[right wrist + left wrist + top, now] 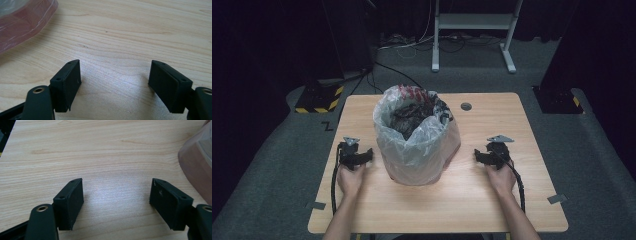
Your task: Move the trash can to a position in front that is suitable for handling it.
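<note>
Your bin (414,150) stands a little toward 11 o'clock of the middle of the worktop (472,200), between your two hands: a round, reddish tub lined with a thin, crinkled, see-through plastic bag (412,131) whose mouth is folded loosely over the rim and bunches at the 12 o'clock side, where some red print shows. Dark, crumpled stuff (412,117) lies inside; what it is you cannot tell from here. The worktop is pale wood-grain laminate, smooth and matte, with rounded corners. Your left gripper (362,157) sits at 9 o'clock of the bin, near its wall but apart from it, and your right gripper (482,156) sits at 3 o'clock, a bit farther off. In both gripper views the fingers are flat, black, block-shaped pads with small screw holes, spread wide with only bare grain between them, gripping nothing. In the left gripper view the bag's hazy skin over the reddish wall (197,162) bulges in at 3 o'clock; in the right gripper view the same wrinkled film (22,22) lies at 10 o'clock. Around you: a small grey round cap (466,106) set in the worktop at 1 o'clock of the bin, grey tape tabs (558,198) at the near edges, and beyond the far edge a white metal stand (472,30), loose cables (392,72) on grey carpet and a yellow-and-black striped base (319,97) at 10 o'clock. Nothing lies between either gripper and the bin.
</note>
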`<state>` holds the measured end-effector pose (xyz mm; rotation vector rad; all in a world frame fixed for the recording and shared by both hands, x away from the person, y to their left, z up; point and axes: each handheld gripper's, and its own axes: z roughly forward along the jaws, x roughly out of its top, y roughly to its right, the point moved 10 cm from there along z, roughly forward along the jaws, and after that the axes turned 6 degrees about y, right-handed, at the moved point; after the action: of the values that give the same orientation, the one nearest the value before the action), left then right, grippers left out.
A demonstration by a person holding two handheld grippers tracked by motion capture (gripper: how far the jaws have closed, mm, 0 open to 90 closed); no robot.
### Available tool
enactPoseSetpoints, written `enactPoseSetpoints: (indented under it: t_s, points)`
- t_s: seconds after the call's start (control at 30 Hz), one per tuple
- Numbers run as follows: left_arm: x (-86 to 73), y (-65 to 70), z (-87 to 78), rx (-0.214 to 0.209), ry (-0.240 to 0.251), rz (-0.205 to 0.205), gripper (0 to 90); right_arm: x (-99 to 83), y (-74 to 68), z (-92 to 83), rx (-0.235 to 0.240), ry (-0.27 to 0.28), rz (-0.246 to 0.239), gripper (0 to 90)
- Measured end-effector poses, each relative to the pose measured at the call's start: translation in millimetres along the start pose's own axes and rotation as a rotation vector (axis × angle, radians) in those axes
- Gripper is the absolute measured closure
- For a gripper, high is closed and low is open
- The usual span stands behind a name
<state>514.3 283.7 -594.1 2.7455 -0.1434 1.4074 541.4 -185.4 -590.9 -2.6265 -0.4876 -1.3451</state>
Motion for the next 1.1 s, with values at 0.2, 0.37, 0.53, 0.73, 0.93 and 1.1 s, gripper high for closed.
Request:
enactPoseSetpoints:
  t_s: [0.2, 0.37, 0.53, 0.73, 0.93, 1.1]
  points:
    - [0.1, 0.4, 0.4, -0.003, 0.000, -0.002, 25.9, 0.3, 1.1, -0.2, -0.011, 0.002, 0.016, 28.0]
    - [0.4, 1.7, 1.1, 0.005, -0.002, -0.010, 25.2, 0.6, 2.0, 0.2, -0.017, 0.002, 0.016, 28.1]
    - [2.4, 3.2, 2.4, 0.018, -0.007, -0.046, 22.7, 2.7, 1.9, 2.8, -0.039, -0.017, 0.037, 25.6]
    - [15.1, 17.5, 0.5, -0.063, 0.050, -0.159, 20.3, 18.7, -11.6, 5.6, 0.007, -0.015, 0.059, 27.5]
    - [33.2, 33.4, -0.2, -0.111, 0.046, -0.173, 19.4, 37.9, -29.5, 9.1, 0.056, 0.003, 0.070, 28.0]
    - [39.6, 40.4, 4.9, -0.106, 0.045, -0.165, 20.3, 48.4, -40.0, 19.0, 0.067, -0.003, 0.091, 28.9]
